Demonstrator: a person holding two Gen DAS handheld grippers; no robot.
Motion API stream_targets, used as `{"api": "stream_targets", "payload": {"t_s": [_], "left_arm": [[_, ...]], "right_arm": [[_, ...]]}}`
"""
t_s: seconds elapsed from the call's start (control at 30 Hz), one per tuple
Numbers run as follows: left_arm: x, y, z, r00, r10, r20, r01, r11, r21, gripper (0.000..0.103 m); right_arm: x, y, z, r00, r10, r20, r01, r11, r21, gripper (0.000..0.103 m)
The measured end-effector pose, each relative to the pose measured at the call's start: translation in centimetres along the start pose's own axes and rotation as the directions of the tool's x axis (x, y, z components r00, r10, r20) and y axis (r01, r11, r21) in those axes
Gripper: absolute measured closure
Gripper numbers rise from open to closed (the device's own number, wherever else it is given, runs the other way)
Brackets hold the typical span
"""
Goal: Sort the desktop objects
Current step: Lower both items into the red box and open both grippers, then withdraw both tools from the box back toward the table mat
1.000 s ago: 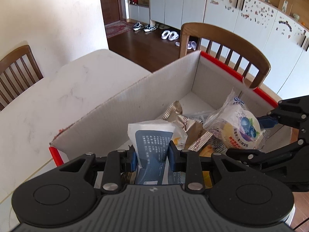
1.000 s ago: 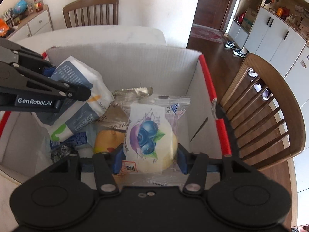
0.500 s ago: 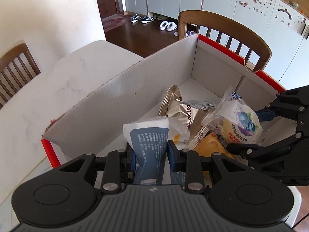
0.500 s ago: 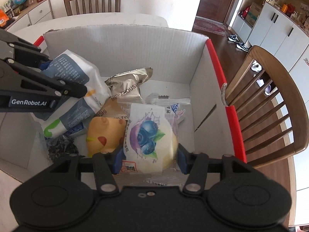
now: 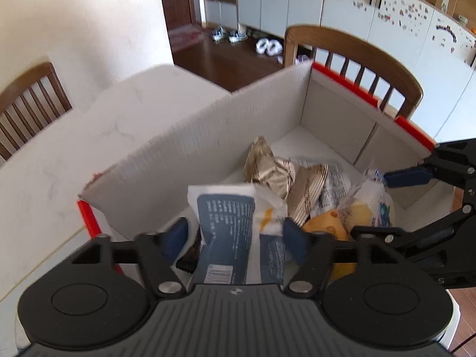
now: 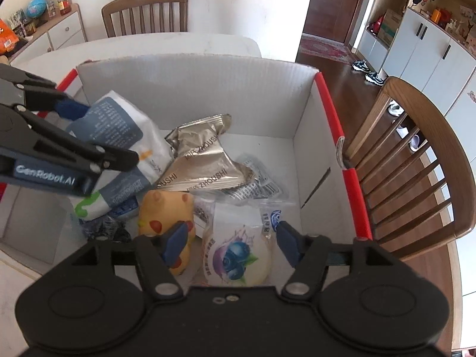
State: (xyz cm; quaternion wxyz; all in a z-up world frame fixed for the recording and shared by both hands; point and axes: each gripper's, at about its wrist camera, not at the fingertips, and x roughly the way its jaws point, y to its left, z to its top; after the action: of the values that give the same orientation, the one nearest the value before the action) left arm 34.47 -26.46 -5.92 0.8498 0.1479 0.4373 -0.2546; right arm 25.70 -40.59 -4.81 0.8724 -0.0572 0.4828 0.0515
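A white cardboard box with red edges holds several snacks. My left gripper hangs over its near end, jaws opening. A blue-and-white packet stands between the pads, which no longer press on it. My right gripper is also opening around a blueberry bun packet, with gaps on both sides. A gold foil pack and a yellow toy lie in the middle of the box.
The box sits on a white marble table. Wooden chairs stand behind it and at its right side. A dark crumpled item lies in the box's near left corner. White cabinets line the far wall.
Both grippers' jaws have spread and let go of their packets. The blueberry bun packet has sunk lower between the right pads. Both views have shifted slightly over the box.
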Motion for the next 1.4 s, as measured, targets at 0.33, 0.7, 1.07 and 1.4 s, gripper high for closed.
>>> {"api": "stream_targets", "payload": {"t_s": [0.33,0.7,1.07,1.4], "left_arm": [[-2.1,-0.2,-0.3,0.999,-0.008,0.042,0.007,1.000,0.010,0.032],[-4.6,-0.4,-1.0,0.996,-0.035,0.086,0.035,0.999,-0.003,0.032],[-8.0,-0.5,-1.9,0.983,-0.089,0.158,0.089,0.996,0.010,0.032],[-11.0,1.4,-4.2,0.966,-0.155,0.206,0.151,0.988,0.038,0.032]], "right_arm": [[-3.0,0.3,0.0,0.998,0.022,0.062,-0.022,1.000,0.010,0.033],[-5.8,0.8,-0.4,0.994,0.024,0.104,-0.027,0.999,0.032,0.033],[-7.8,1.9,-0.8,0.992,0.011,0.122,-0.020,0.997,0.069,0.033],[-9.7,4.7,-1.1,0.990,-0.011,0.139,-0.008,0.991,0.131,0.033]]}}
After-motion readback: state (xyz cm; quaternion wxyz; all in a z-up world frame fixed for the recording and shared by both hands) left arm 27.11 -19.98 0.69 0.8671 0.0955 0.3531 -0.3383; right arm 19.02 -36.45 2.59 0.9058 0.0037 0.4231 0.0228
